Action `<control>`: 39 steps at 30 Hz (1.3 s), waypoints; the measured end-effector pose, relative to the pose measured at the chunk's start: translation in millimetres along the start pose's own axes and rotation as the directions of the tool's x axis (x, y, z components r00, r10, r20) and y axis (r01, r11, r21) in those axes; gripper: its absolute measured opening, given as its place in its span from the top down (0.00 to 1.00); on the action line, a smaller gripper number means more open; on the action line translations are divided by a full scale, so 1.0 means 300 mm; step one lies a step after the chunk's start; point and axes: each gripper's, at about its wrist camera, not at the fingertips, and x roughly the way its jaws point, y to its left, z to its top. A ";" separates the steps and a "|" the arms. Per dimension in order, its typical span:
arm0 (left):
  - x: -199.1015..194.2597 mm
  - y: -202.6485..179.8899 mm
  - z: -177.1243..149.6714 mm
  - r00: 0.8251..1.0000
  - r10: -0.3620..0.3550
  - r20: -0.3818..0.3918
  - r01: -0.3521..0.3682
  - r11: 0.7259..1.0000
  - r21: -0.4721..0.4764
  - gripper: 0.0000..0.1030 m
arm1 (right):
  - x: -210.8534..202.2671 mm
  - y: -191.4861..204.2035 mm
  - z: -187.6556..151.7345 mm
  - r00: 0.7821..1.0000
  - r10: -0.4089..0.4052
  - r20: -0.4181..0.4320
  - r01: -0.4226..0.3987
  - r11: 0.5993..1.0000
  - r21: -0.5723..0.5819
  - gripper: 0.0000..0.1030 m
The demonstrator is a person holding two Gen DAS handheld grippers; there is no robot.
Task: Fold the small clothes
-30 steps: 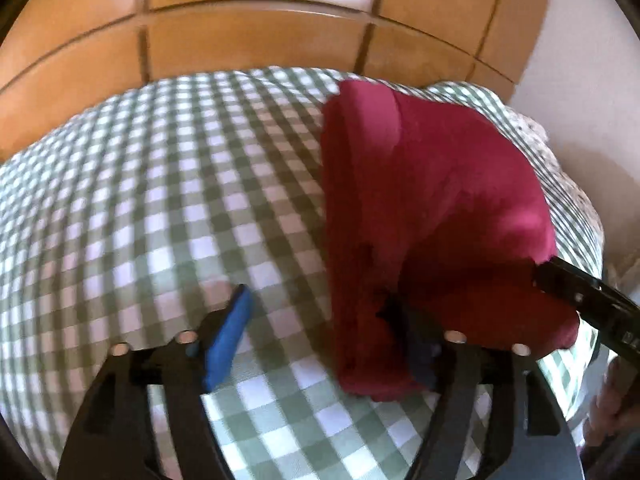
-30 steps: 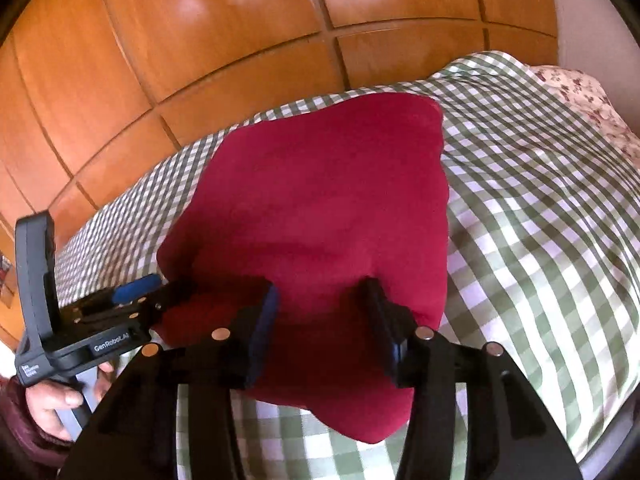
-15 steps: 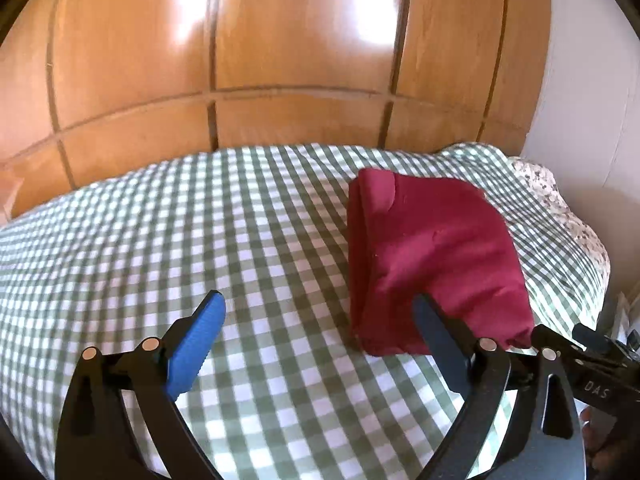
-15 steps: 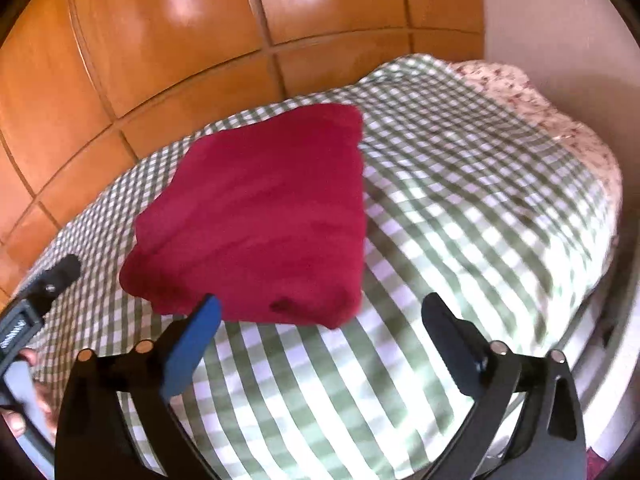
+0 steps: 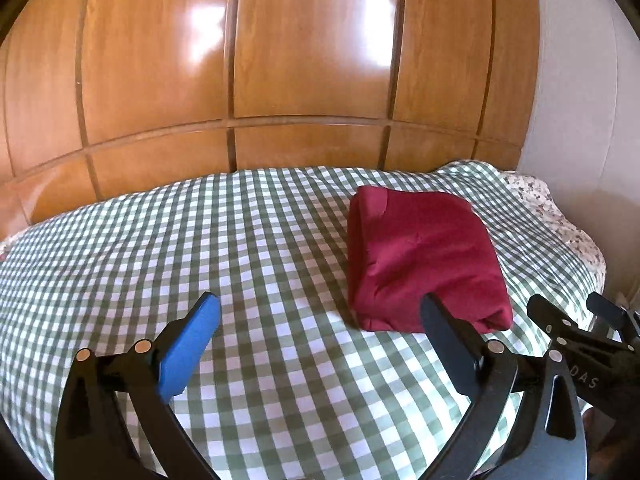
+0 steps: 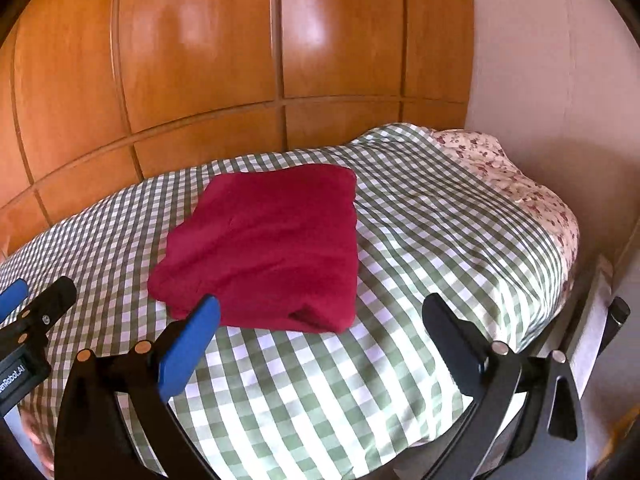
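A dark red garment [image 5: 424, 256] lies folded into a compact rectangle on the green-and-white checked bedspread [image 5: 240, 248]. It also shows in the right wrist view [image 6: 268, 248]. My left gripper [image 5: 318, 314] is open and empty, held back above the near part of the bed, left of the garment. My right gripper [image 6: 320, 314] is open and empty, held back just in front of the garment's near edge. Neither touches the cloth. The right gripper's body [image 5: 580, 340] shows at the right edge of the left view; the left gripper's body [image 6: 28, 320] shows at the left of the right view.
A wooden panelled wardrobe [image 5: 304, 72] stands behind the bed. A floral pillow [image 6: 504, 176] lies at the bed's right end against a pale wall [image 6: 552, 80]. The bed edge drops off at the right.
Both grippers let go of the red garment, opened wide and pulled back and up. The folded garment now rests free on the bed.
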 end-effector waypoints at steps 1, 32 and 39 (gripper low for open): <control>-0.001 0.002 -0.002 1.000 0.004 -0.002 -0.004 1.000 -0.001 0.04 | -0.003 0.001 -0.003 1.000 -0.010 0.002 0.010 1.000 -0.001 0.02; 0.125 -0.030 -0.045 0.993 0.084 -0.084 -0.083 0.996 0.023 0.04 | 0.089 -0.058 -0.004 0.997 -0.070 -0.016 0.071 0.996 0.051 0.02; 0.105 0.000 -0.053 0.993 0.087 -0.079 -0.087 0.996 -0.001 0.04 | 0.078 0.006 -0.038 0.998 -0.029 -0.048 0.028 1.000 -0.006 0.02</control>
